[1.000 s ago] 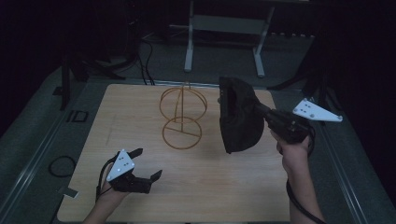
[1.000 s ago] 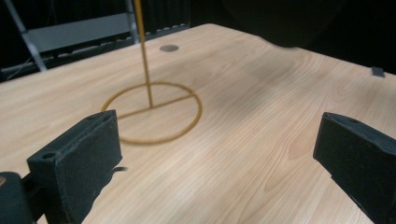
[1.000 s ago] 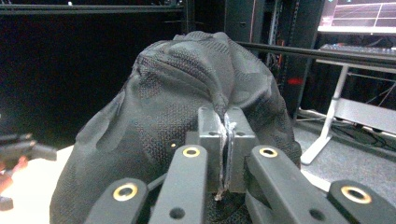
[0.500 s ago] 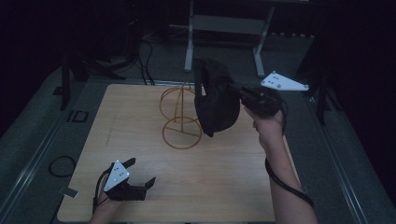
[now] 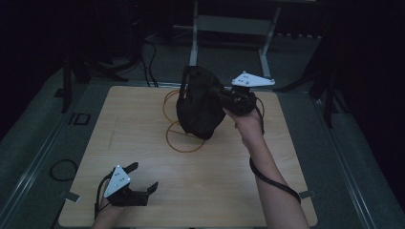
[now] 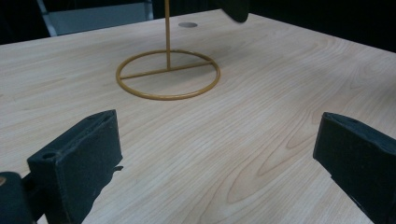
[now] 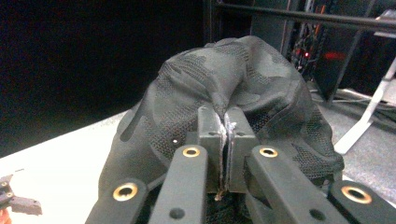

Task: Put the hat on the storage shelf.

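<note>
A black mesh cap [image 5: 197, 102] hangs in the air in front of the upper part of a gold wire stand [image 5: 171, 137] at the table's middle back. My right gripper [image 5: 218, 93] is shut on the cap's fabric from the right; in the right gripper view the pads pinch a fold of the cap [image 7: 233, 74] at the right gripper [image 7: 225, 122]. My left gripper [image 5: 142, 176] rests low near the front left of the table, open and holding nothing. In the left gripper view, the left gripper [image 6: 217, 158] faces the stand's ring base [image 6: 166, 97], with the cap's edge [image 6: 236, 8] above.
The wooden table [image 5: 143, 119] is bare between the stand and the left gripper. A metal frame [image 5: 229, 24] stands on the floor behind the table. Cables [image 5: 62, 169] lie on the grey floor at the left. The right gripper's cable [image 5: 272, 181] trails along the forearm.
My right hand has carried the cap leftward, from right of the stand to in front of its top. My left gripper has sunk slightly toward the table's front edge.
</note>
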